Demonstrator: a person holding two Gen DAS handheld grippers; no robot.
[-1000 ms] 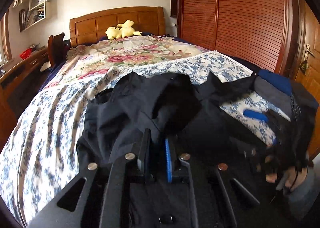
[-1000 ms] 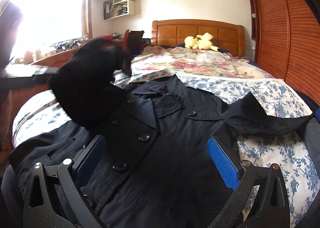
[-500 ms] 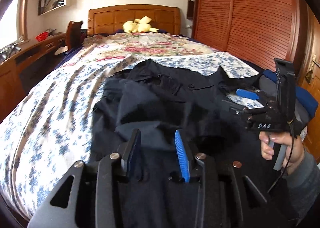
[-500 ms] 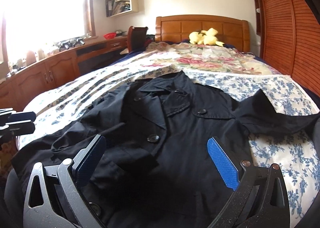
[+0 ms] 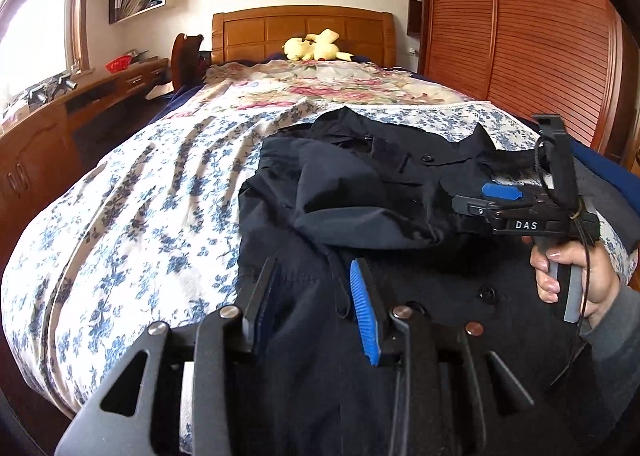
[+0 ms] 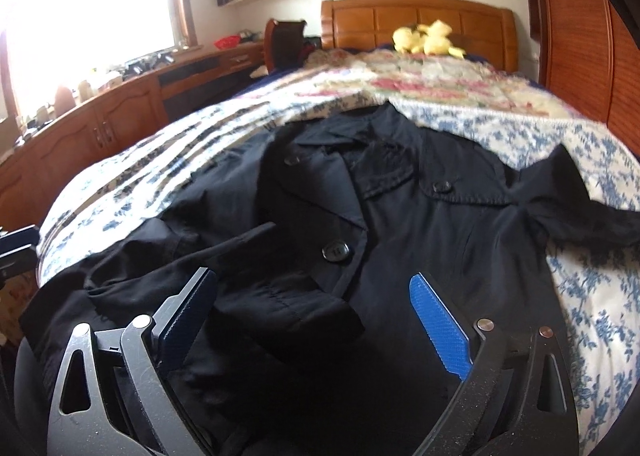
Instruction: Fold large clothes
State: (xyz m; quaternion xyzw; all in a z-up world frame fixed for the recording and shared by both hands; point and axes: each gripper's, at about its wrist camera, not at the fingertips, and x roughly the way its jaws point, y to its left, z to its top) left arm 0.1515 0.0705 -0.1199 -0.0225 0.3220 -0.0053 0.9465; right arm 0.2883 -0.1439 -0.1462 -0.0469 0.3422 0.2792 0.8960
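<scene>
A dark double-breasted coat [image 6: 400, 223] lies face up on the bed, collar toward the headboard. One sleeve [image 6: 280, 296] is folded across its front. The other sleeve [image 6: 580, 211] stretches out to the right over the sheet. My left gripper [image 5: 312, 292] hovers low over the coat's [image 5: 360, 183] near left part. Its jaws are partly open, with cloth under them and nothing pinched. My right gripper [image 6: 316, 316] stands wide open just above the folded sleeve's cuff. In the left wrist view a hand holds the right gripper [image 5: 474, 201] above the coat's right side.
The bed has a blue-flowered sheet [image 5: 140, 215] and a rose-patterned quilt [image 5: 340, 83] farther back. A yellow plush toy [image 5: 312, 47] sits by the wooden headboard. A wooden desk [image 5: 48, 127] and a chair [image 5: 186, 55] line the left side. A slatted wardrobe [image 5: 520, 35] stands on the right.
My left gripper let go of the sleeve it carried; the sleeve now lies across the coat's front. Its jaws opened and it drew back left. The right gripper sank closer to the coat.
</scene>
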